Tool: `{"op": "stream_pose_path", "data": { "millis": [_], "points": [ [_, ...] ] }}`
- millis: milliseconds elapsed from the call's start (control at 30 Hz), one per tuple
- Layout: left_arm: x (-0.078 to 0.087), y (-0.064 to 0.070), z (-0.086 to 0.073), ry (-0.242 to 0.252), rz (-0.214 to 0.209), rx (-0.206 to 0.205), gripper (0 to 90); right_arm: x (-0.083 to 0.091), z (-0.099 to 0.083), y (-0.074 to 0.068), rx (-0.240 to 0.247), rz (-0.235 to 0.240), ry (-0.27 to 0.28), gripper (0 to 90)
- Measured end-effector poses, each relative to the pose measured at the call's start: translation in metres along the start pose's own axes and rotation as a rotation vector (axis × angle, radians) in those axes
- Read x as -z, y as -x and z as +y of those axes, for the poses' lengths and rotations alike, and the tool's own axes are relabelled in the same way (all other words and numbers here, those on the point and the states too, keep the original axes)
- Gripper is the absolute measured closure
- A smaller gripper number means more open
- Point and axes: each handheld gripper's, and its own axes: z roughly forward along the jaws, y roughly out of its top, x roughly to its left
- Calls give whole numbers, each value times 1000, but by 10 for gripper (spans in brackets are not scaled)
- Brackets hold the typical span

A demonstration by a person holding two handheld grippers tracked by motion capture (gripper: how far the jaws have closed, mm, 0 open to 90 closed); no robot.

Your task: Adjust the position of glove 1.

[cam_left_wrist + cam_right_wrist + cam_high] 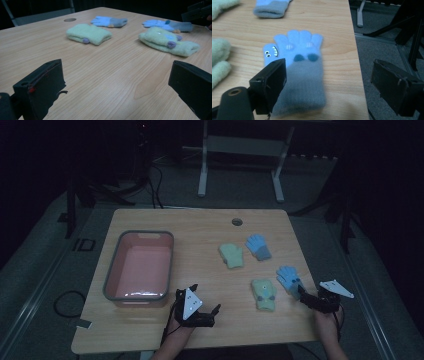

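A light wooden desk [200, 225] with a round cable hole [237, 222] near its far edge carries a pink plastic tub with a grey rim [140, 265] on its left half. To the right lie four small knitted gloves: a pale green one [231, 255] just beside a blue one with a grey cuff [258, 246], and nearer the person a second pale green glove [264, 294] and a second blue glove [289, 278]. The left tongs [206, 306] rest over bare wood near the tub's front corner, jaws apart. The right tongs [306, 295] sit at the near blue glove's cuff.
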Motion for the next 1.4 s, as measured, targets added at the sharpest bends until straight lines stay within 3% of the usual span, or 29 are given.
{"op": "stream_pose_path", "data": {
  "millis": [167,267,467,733,767,833,900,1033,1100,1167,1233,1333,1400],
  "points": [
    [0,0,0,-1,-1,-8,5,-1,0,0,-1,-20,-26,133],
    [-1,1,0,-1,-1,-13,5,0,1,1,-6,-3,-56,133],
    [0,0,0,1,-2,-9,5,7,5,2,-19,48,-56,129],
    [-1,0,0,-1,-3,-9,5,11,12,4,-10,44,-96,118],
    [-1,0,0,-1,-4,-9,5,14,15,4,-20,14,-78,117],
    [-1,0,0,-2,-5,-9,5,17,18,3,-25,8,-74,136],
    [-1,0,0,-2,-5,-10,5,19,22,2,-38,54,-84,151],
    [-1,0,0,0,-7,-12,5,22,31,-3,-19,52,-121,153],
    [-1,0,0,-1,-7,-10,5,23,36,-6,-11,60,-111,137],
    [-1,0,0,-2,-7,-8,5,25,41,-9,0,39,-105,132],
    [-1,0,0,-1,-7,-9,5,27,48,-11,-15,39,-97,122],
    [-1,0,0,-1,-7,-11,5,31,58,-16,8,55,-73,114],
    [-1,0,0,-1,-8,-12,5,34,65,-18,10,97,-65,114]
  ]
}}
